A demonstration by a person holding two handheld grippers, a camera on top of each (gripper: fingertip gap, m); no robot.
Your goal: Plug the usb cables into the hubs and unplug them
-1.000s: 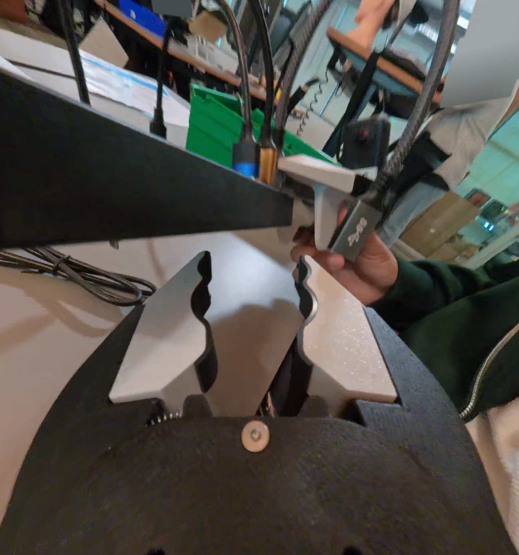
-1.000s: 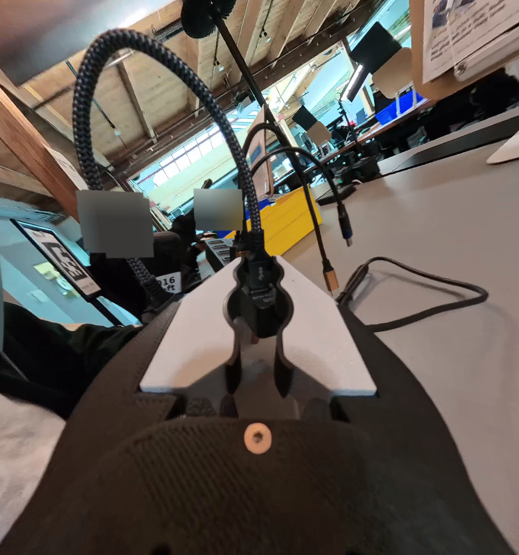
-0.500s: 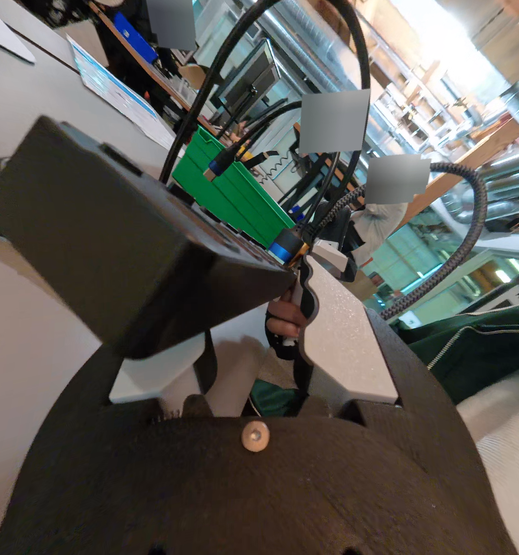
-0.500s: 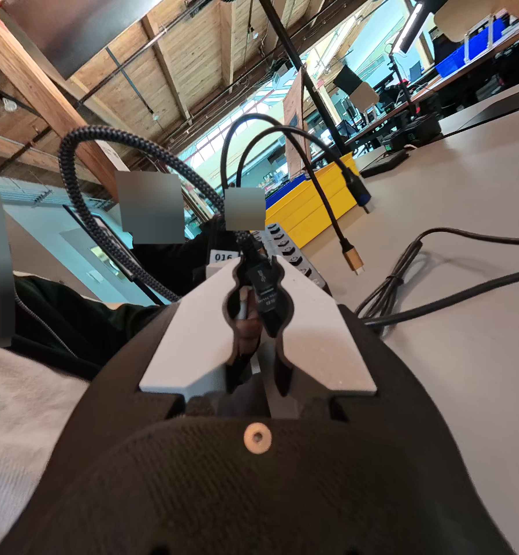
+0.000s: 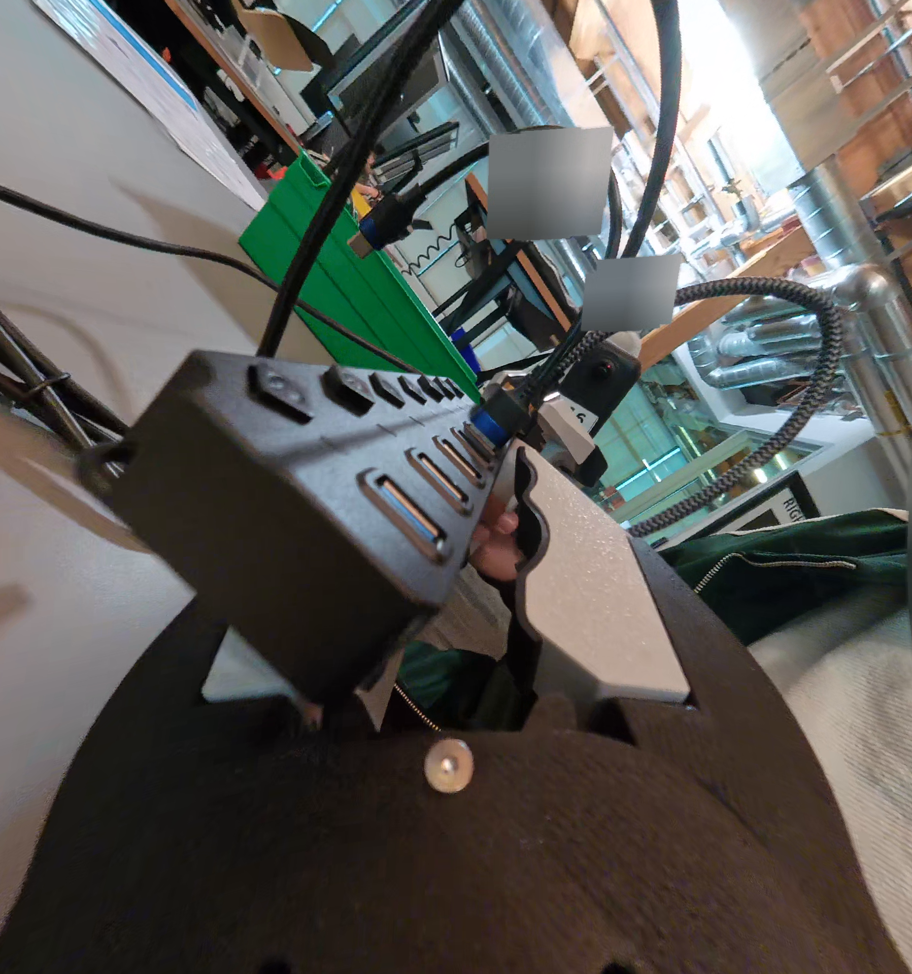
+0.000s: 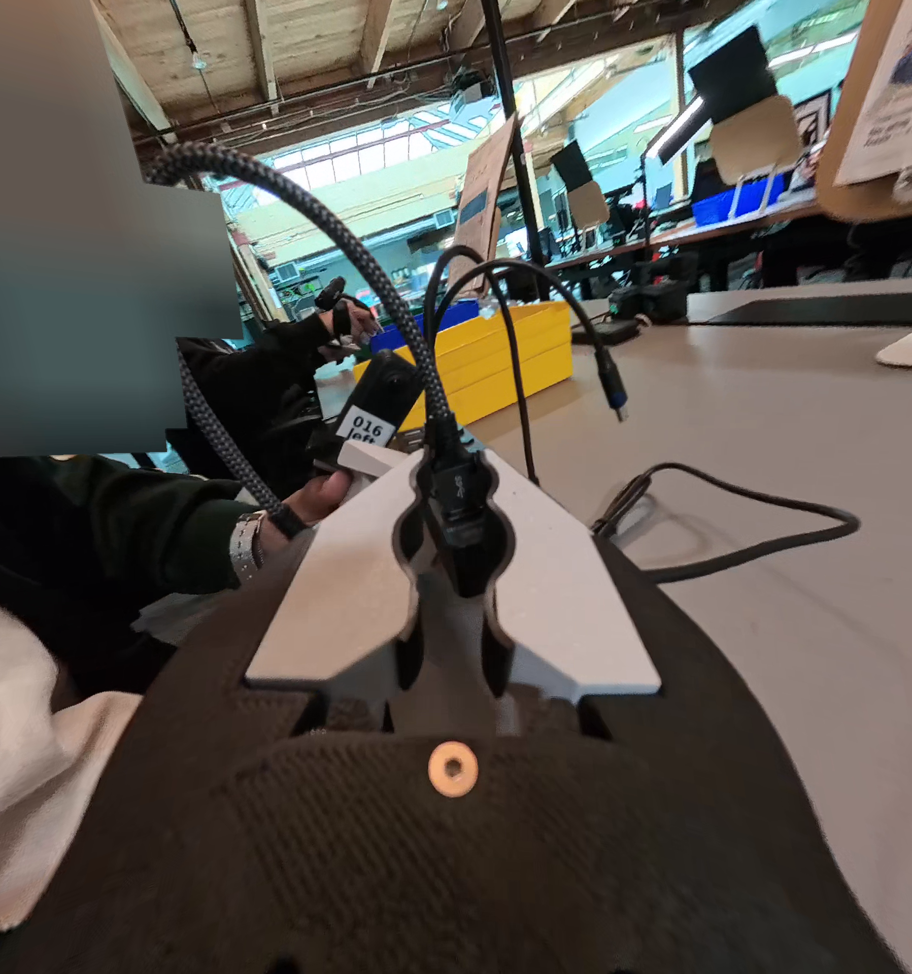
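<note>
- Your right gripper [image 6: 456, 532] was clamped tight on the black USB plug [image 6: 458, 514], which sat upright in the scalloped notch between the two white fingers [image 6: 548, 569].
- The braided cable [image 6: 306, 211] ran up out of that plug, arched over to the left and dropped down by your other hand [image 6: 316, 498], the one in the dark green sleeve.
- Your left gripper [image 5: 443, 595] had the black USB hub [image 5: 285, 506] sitting across it, tilted, row of ports facing up. The hub covered most of the left finger, so honestly I couldn't tell if the jaws were squeezing it or just cradling it. The right finger [image 5: 590, 595] stood clear of the hub's edge with a gap between.
- A blue-collared plug [image 5: 490, 421] was seated at the far end of the hub, right by the tip of that finger.
- Another blue-tipped connector [image 5: 374, 232] dangled free above the green bin [image 5: 348, 295]; from the right wrist view it hung over the grey table [image 6: 759, 421], near the yellow bin [image 6: 496, 353].
- A thin black power lead [image 6: 733, 527] looped on the table beside your right gripper.
</note>
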